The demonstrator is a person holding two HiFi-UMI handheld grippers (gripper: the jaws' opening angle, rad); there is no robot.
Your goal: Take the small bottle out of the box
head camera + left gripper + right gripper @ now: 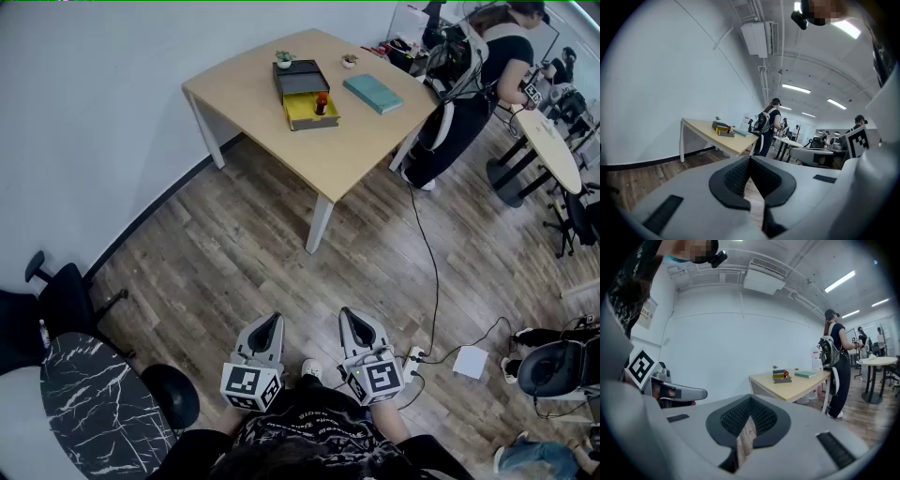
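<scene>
Both the left gripper (265,335) and right gripper (356,330) are hanging closed and empty, well apart from the small bottle (322,102) sitting in the yellow box (302,114) on the table (244,94).

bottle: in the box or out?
In. The bottle stands upright inside the open yellow box on the table, with nothing touching it.

From where I stand, the small orange-red bottle (322,102) in the open yellow box (300,113) is too small to tell its cap or label, and in both gripper views it is only a speck. The round black marble-patterned table (94,412) runs off the bottom edge, and the black office chair (42,305) off the left. The person's hands lie hidden under the grey left gripper (271,321) and the grey right gripper (349,317).
</scene>
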